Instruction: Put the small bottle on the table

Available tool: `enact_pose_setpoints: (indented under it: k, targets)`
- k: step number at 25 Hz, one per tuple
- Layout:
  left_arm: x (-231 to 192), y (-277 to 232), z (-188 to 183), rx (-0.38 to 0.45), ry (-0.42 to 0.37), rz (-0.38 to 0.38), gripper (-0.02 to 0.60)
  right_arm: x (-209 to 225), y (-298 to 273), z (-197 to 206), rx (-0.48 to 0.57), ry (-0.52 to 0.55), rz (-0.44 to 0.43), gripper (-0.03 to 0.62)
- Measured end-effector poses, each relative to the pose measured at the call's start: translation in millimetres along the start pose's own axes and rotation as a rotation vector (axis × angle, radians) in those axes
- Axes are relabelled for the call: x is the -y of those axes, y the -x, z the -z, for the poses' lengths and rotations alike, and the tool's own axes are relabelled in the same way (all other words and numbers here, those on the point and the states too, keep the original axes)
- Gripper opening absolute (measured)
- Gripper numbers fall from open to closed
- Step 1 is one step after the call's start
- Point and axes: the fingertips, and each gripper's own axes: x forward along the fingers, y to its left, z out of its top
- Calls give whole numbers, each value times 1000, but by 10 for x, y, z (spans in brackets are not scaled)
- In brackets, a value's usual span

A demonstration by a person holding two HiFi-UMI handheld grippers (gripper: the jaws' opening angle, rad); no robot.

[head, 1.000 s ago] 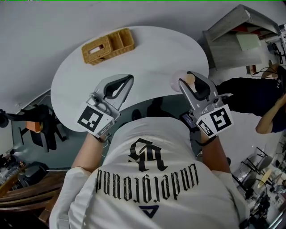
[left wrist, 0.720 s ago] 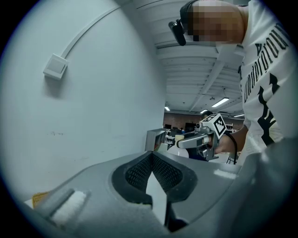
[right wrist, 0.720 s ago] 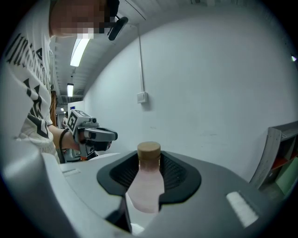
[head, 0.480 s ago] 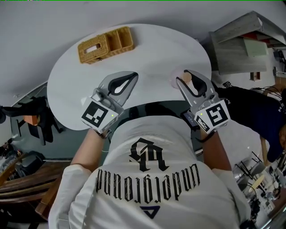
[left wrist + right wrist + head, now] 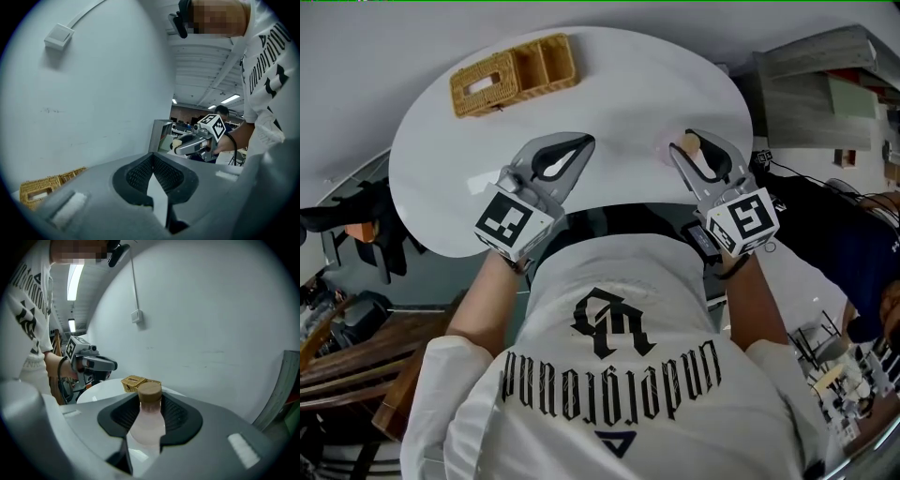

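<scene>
A wicker basket (image 5: 514, 75) sits on the far side of the round white table (image 5: 628, 94), well ahead of the left tool (image 5: 581, 145) and off to its left. In the left gripper view the same basket (image 5: 42, 190) shows low at the left edge, against a plain pale wall.

The left tool (image 5: 152, 157) is closed with nothing in it. Its dark ribbed pads meet at the tips, and only a sliver of the white table shows through the gap behind them. It hangs over the near part of the table, its marker cube (image 5: 508, 223) toward the person's body.

Further right, well apart from it, the right tool (image 5: 692, 145) is gripping the small bottle (image 5: 689, 145). In the right gripper view the small bottle (image 5: 147, 420) stands upright between the two pads of the right tool (image 5: 150, 401), which press on its pale pinkish sides, and its tan cap (image 5: 149, 392) rises just above them. The white table (image 5: 101, 390) lies beneath and ahead of this tool, but whether the bottle's base touches the top cannot be told. The basket (image 5: 136, 382) shows beyond the cap — straight ahead of the jaws, well away from them.
</scene>
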Motion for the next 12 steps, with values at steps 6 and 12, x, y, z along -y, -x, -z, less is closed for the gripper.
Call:
enact_pose_setpoints:
  k: [6,12]
  targets:
    - [-20,-219,199,-31,9,6,8,168,-152,389,-63,-3,-14,138]
    - [-29,-394,444,-85,19,10,8,301,-246,666,-107,-8,-25,138]
